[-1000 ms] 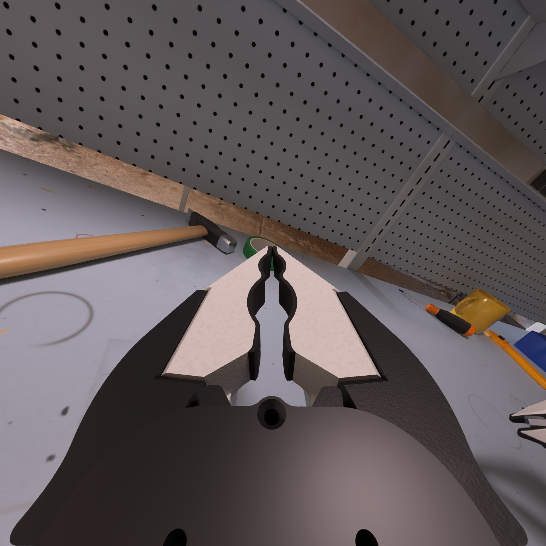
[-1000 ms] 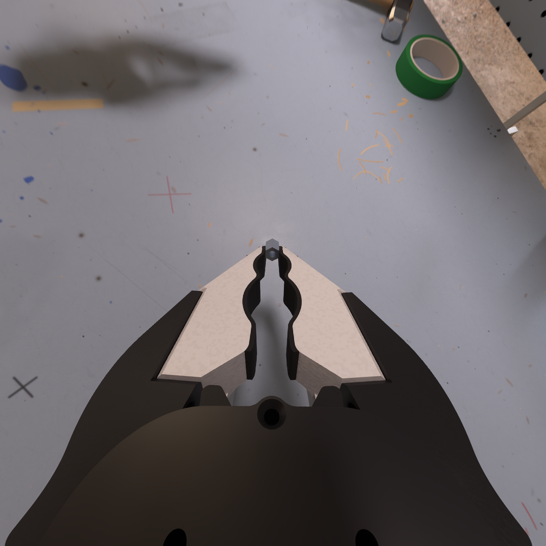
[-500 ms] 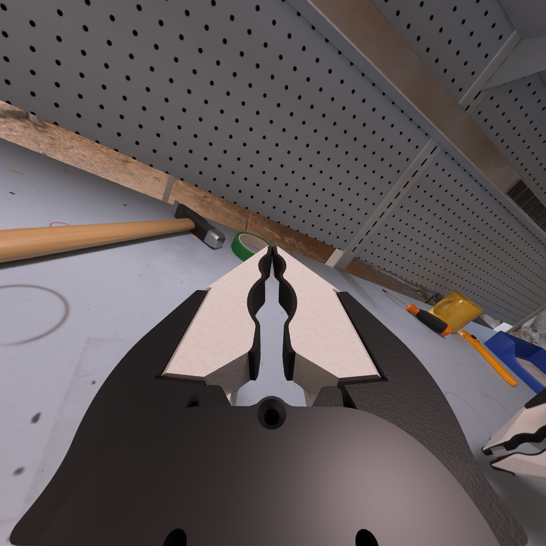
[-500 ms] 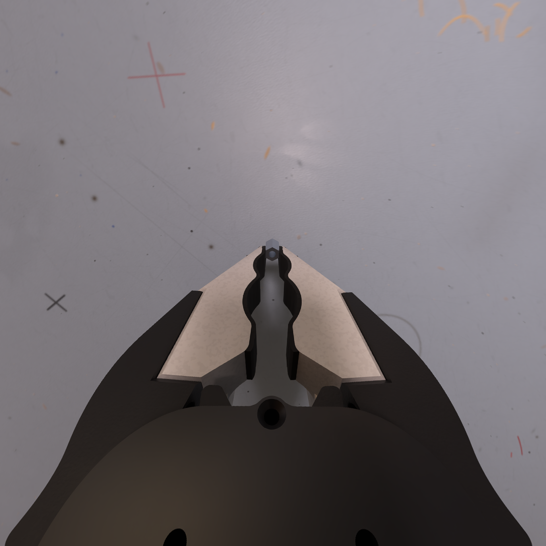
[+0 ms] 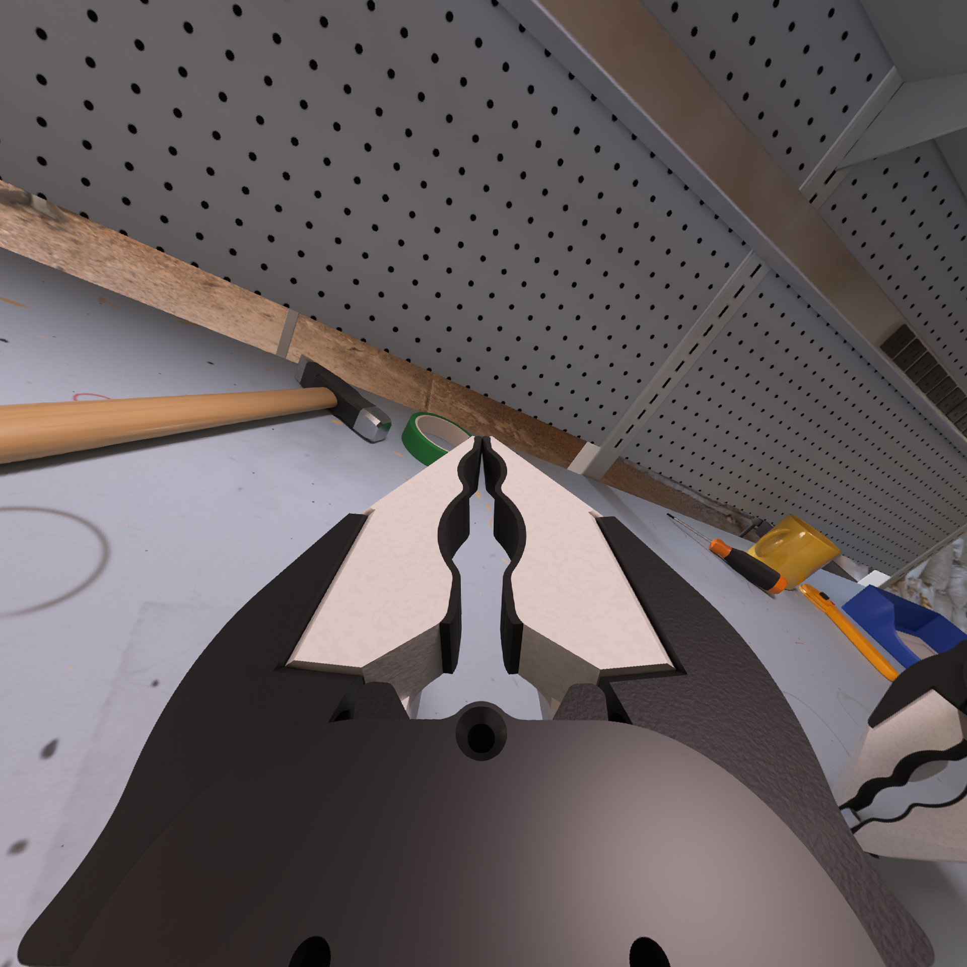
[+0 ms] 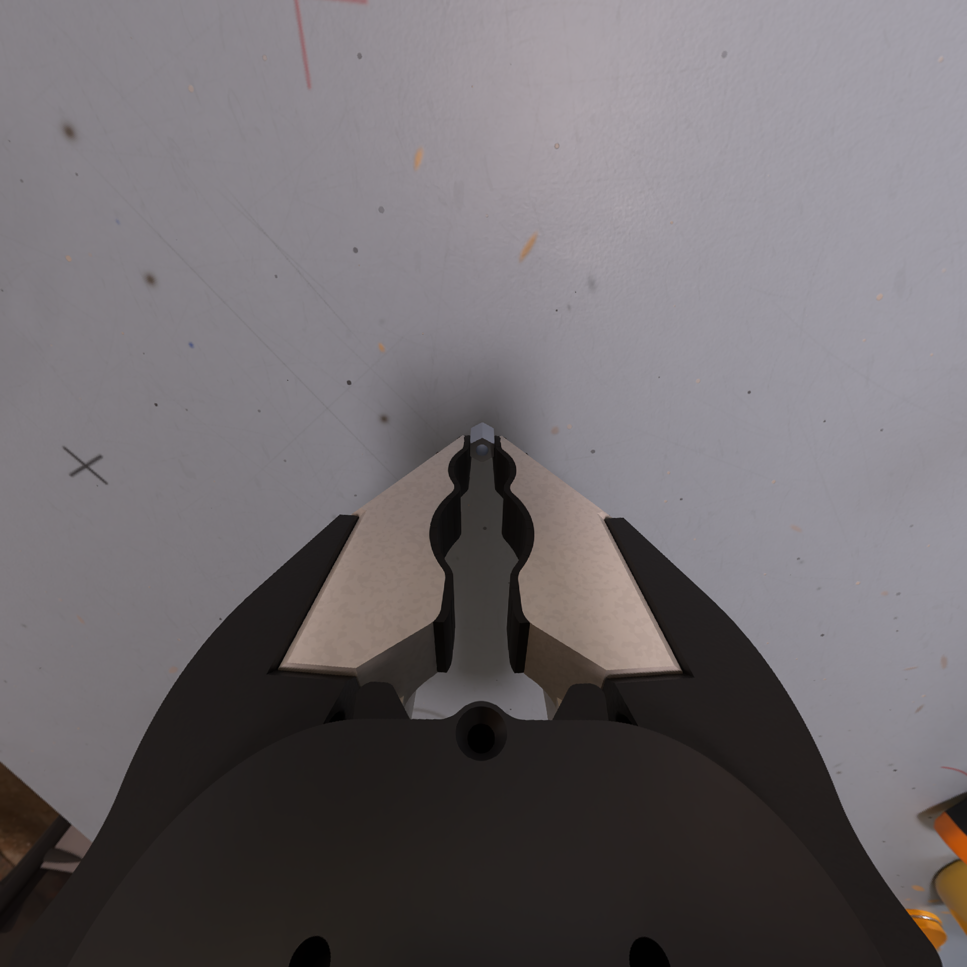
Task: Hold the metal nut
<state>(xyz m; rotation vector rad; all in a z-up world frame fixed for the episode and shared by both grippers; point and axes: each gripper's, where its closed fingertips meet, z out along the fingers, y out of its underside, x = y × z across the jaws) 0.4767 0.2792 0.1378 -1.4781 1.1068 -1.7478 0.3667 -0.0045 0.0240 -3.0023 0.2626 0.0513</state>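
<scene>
Left wrist view: my left gripper (image 5: pixel 480 445) is clenched on nothing above the bench (image 5: pixel 157 549); right wrist view: my right gripper (image 6: pixel 481 445) pinches the metal nut (image 6: pixel 481 446) at its fingertips, so I should hold pressure steady and avoid tilting.

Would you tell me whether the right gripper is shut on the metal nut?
Yes: the right gripper is shut on the metal nut, pinched between its fingertips.
</scene>
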